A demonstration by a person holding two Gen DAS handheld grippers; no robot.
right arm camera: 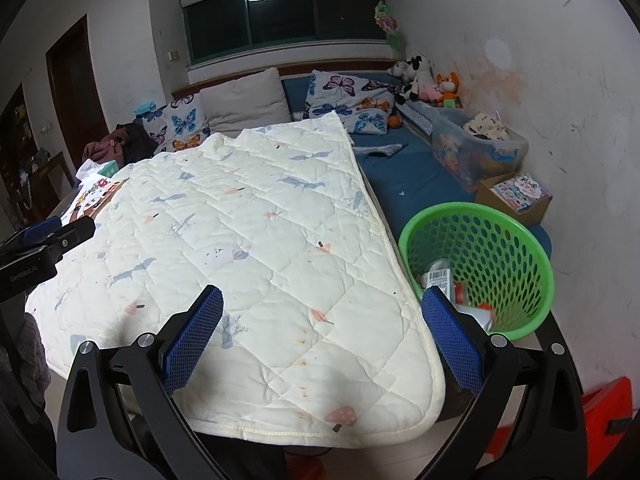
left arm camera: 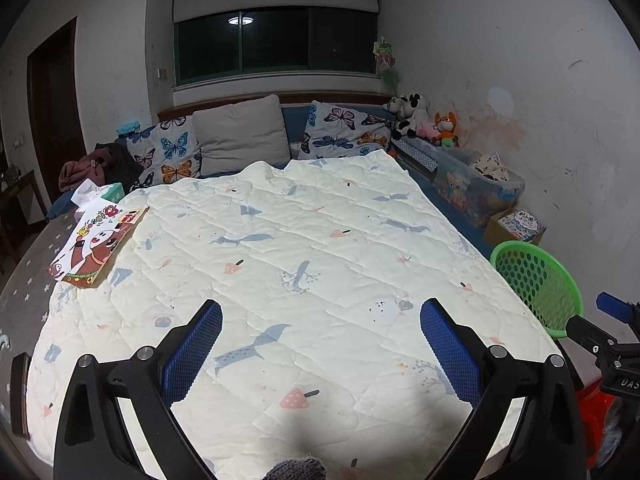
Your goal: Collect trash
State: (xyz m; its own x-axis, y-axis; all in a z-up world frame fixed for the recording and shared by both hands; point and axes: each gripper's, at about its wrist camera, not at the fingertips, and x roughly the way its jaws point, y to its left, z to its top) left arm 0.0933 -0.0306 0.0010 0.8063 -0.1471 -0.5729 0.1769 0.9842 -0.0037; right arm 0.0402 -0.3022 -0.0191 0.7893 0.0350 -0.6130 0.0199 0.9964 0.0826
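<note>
A green perforated basket (right arm camera: 504, 256) stands on the bed's right edge and holds several pieces of trash, among them a white packet with a barcode (right arm camera: 439, 278). It also shows in the left wrist view (left arm camera: 536, 280). My left gripper (left arm camera: 320, 312) is open and empty above the white quilt (left arm camera: 304, 248). My right gripper (right arm camera: 322, 300) is open and empty over the quilt's near right corner (right arm camera: 280, 264), just left of the basket. A cartoon paper sheet (left arm camera: 98, 244) lies at the quilt's left edge.
A tissue box (left arm camera: 114, 192) sits behind the paper sheet. Pillows (left arm camera: 240, 136) line the headboard. A clear storage bin (right arm camera: 476, 148), a cardboard box (right arm camera: 516, 196) and plush toys (right arm camera: 428, 80) stand along the right wall. A red object (right arm camera: 604, 412) sits low right.
</note>
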